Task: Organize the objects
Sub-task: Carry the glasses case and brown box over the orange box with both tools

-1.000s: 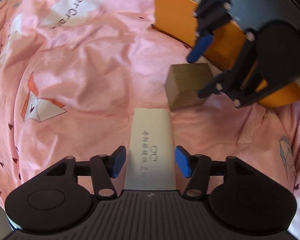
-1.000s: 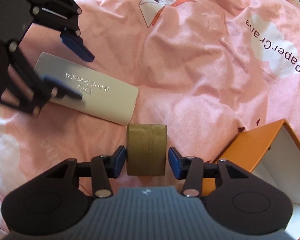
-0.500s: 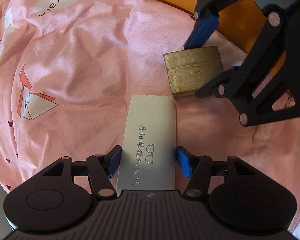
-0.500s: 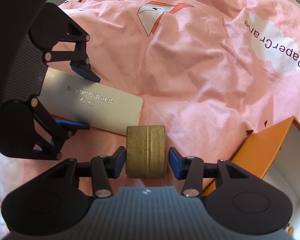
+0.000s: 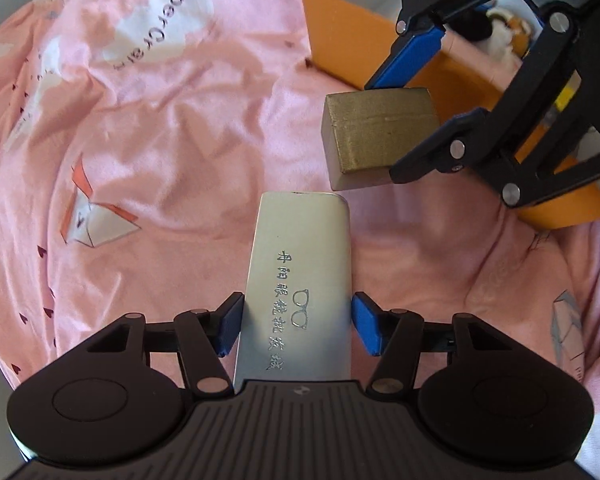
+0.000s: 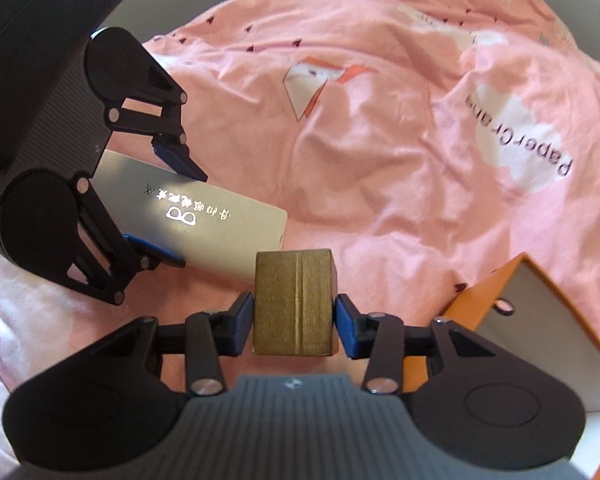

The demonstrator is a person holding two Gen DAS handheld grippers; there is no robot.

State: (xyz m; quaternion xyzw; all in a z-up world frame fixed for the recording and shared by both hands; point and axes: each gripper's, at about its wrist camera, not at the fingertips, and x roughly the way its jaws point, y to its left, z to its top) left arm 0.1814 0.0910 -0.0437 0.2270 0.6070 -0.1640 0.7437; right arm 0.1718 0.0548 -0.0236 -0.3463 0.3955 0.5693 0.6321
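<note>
Gold box (image 6: 294, 306) apparently clamped between right fingers (image 6: 346, 330)

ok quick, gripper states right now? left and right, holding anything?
Left gripper: closed on the silver glasses case, pads against its sides.
Right gripper: closed on the gold box, next to the orange box.
</note>
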